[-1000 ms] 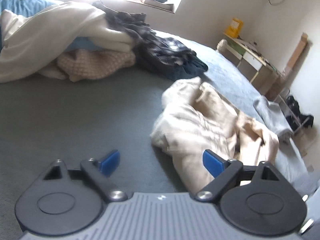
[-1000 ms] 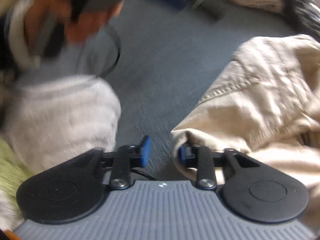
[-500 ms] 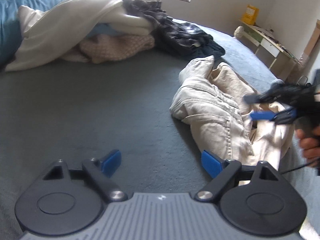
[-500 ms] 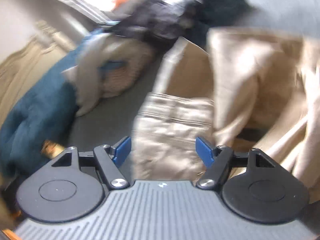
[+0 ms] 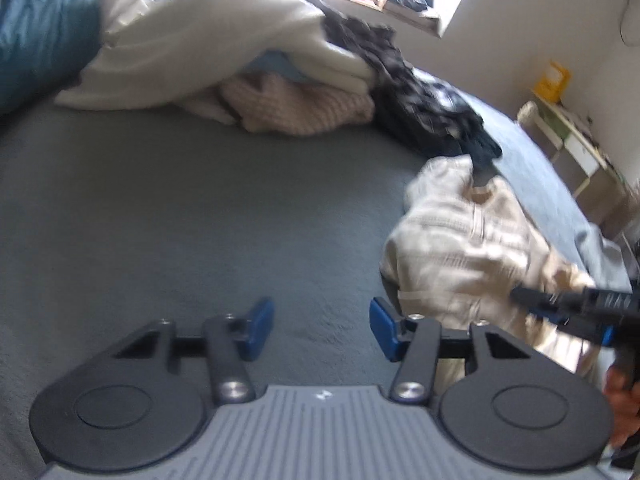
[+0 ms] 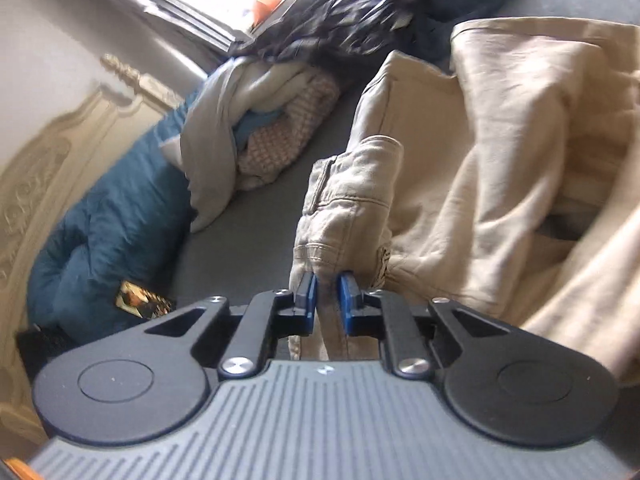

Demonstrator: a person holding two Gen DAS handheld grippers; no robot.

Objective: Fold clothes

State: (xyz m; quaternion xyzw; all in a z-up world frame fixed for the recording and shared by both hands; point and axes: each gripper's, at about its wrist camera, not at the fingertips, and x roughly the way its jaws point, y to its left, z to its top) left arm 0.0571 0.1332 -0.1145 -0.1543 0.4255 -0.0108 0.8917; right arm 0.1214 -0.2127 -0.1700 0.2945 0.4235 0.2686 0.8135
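Crumpled beige trousers (image 5: 460, 248) lie on the grey bedspread (image 5: 180, 220), to the right of my left gripper (image 5: 322, 330). The left gripper's jaws are closing, half apart, with only bedspread between the blue pads (image 5: 260, 328). In the right wrist view the trousers (image 6: 500, 152) fill the right half. The right gripper (image 6: 327, 302) is closing, its pads pinching a fold at the trousers' near edge. That right gripper (image 5: 560, 304) also shows at the right edge of the left wrist view, with a hand (image 5: 620, 400) behind it.
A heap of clothes lies at the back of the bed: a cream cloth (image 5: 208, 56), a pink knit (image 5: 304, 112) and a dark checked garment (image 5: 424, 108). A blue duvet (image 6: 104, 232) lies by the carved headboard (image 6: 48, 152). A shelf unit (image 5: 568, 140) stands beyond the bed.
The left gripper's jaws have narrowed from wide to half apart. The right gripper has rolled, come down onto the trousers and closed from wide open onto a fold of them.
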